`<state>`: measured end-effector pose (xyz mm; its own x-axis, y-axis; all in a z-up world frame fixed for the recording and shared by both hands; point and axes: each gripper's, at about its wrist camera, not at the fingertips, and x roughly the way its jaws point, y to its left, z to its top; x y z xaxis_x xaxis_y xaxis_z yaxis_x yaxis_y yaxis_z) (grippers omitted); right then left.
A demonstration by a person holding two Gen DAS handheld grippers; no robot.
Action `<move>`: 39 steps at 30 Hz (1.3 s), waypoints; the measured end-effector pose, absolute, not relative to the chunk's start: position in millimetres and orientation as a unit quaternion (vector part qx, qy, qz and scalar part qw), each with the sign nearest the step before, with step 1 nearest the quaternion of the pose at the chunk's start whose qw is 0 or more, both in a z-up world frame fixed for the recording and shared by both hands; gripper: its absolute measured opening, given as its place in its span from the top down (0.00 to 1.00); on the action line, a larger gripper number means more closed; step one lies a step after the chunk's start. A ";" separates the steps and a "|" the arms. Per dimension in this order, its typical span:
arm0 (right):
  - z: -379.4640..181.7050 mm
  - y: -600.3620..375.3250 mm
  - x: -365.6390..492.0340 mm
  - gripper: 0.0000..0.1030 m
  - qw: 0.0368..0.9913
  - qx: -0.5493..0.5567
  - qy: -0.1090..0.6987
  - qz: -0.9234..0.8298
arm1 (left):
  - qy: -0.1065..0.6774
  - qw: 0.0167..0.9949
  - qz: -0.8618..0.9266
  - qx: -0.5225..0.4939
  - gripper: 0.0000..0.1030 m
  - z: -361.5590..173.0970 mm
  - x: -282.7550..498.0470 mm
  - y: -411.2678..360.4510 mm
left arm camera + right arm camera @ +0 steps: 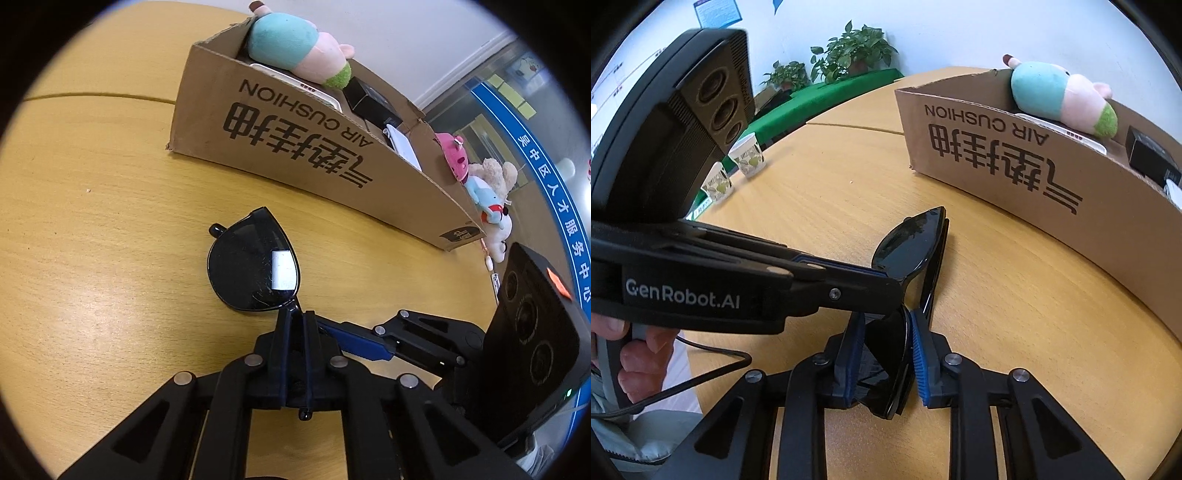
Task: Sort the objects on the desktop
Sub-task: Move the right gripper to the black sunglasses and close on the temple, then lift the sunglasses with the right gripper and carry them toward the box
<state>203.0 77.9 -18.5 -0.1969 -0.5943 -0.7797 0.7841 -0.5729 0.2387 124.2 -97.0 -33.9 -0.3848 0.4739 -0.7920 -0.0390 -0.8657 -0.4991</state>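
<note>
Your left gripper [295,314] is clenched on the sunglasses [253,266] at the bridge; your right gripper [886,354] has its fingers [919,362] clamped on one lens; the sunglasses rest on the tabletop [92,221], near the cardboard box [295,147].

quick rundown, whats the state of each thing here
sunglasses: folded, on the table, gripped at both ends
left gripper: shut on the bridge
right gripper: shut on one lens
cardboard box: open-topped, holding items
plush toy: lying on top in the box
paper cups: upright
</note>
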 end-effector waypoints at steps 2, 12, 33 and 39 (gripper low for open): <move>-18.5 81.2 200.3 0.81 0.453 0.450 0.091 -0.764 | -0.204 0.159 0.807 -0.530 0.95 -32.6 124.1 -97.3; -10.2 89.5 197.7 0.92 0.456 0.445 0.077 -0.767 | -0.185 0.187 0.818 -0.512 0.99 -12.1 124.3 -77.7; -29.2 119.9 179.5 0.89 0.450 0.483 -0.013 -0.751 | -0.255 0.202 0.766 -0.554 0.49 -48.0 117.2 -82.0; -32.4 119.3 180.0 0.87 0.454 0.487 -0.017 -0.746 | -0.253 0.185 0.774 -0.550 0.71 -47.1 117.9 -85.6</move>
<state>180.0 119.3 -32.4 -0.1128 -0.6935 -0.7116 0.6606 -0.5873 0.4676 117.9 -85.6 -47.1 -0.3254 0.5647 -0.7585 -0.0084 -0.8038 -0.5948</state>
